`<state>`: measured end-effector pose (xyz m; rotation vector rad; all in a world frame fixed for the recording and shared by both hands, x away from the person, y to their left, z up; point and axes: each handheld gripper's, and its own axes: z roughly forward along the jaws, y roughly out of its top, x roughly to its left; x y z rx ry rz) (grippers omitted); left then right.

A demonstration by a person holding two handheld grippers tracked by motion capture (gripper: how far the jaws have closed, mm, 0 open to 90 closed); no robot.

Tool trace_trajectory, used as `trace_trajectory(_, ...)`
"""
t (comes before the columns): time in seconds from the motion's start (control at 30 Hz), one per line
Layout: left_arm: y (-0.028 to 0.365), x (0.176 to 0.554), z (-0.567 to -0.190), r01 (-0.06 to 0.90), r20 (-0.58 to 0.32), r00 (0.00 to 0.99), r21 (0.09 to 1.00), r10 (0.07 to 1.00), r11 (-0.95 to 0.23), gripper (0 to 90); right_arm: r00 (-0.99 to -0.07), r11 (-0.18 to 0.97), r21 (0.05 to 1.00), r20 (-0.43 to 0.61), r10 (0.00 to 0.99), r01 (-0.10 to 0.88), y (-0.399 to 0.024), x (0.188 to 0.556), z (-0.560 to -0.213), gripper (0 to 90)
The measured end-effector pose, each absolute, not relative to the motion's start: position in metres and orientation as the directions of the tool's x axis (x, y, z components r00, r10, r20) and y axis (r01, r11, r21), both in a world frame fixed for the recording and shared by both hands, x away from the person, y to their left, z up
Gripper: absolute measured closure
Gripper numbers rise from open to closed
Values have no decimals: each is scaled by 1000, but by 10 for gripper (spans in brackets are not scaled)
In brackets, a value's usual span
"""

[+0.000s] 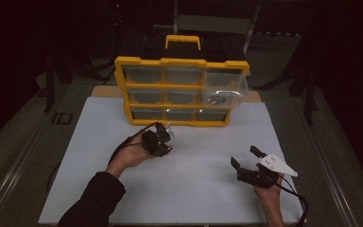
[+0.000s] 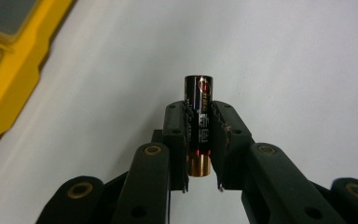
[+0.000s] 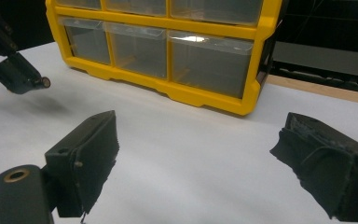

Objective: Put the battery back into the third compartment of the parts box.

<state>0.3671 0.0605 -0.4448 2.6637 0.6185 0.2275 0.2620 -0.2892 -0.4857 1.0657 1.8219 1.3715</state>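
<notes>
Pick-up done: left hand-held gripper [image 2: 199, 140], frame centre, clamps a black-and-gold cylindrical battery [image 2: 199, 126] clear above the white tabletop [image 2: 284, 56]. Stowing in the yellow plastic drawer cabinet [image 1: 182, 61], whose middle-right drawer stands pulled out, likely remains. Right hand-held gripper [image 1: 246, 158] idles, jaws apart, lower right.

Battery [image 2: 199, 126] midsection hidden between left gripper [image 2: 199, 140] pads; label print too small to read. Drawer cabinet [image 2: 9, 70] cut off at frame edge. Contents of pulled-out drawer [image 1: 224, 92] indistinct.

Dim, dark-edged room; white table [image 1: 194, 189] lit from above, slightly soft focus.
</notes>
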Motion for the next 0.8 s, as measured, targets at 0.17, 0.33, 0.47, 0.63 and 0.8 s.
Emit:
trace_trajectory(0.17,62,367,-433,387,76,881,451,467,-804,775,-486,138,962,-6,874,236,-289,262,-486,112)
trace_trajectory(0.33,64,368,-425,380,83,878,477,471,-793,775,-486,137,962,-5,874,236,-289,262,-486,112)
trace_trajectory(0.47,65,367,-416,374,89,875,498,475,-782,775,-486,138,962,-6,874,236,-289,262,-486,113)
trace_trajectory(0.63,67,367,-407,371,86,870,531,485,-762,775,-486,137,962,-5,874,236,-289,262,-486,112)
trace_trajectory(0.8,68,366,-397,362,87,867,566,491,-740,775,-486,137,962,-5,874,236,-289,262,-486,112)
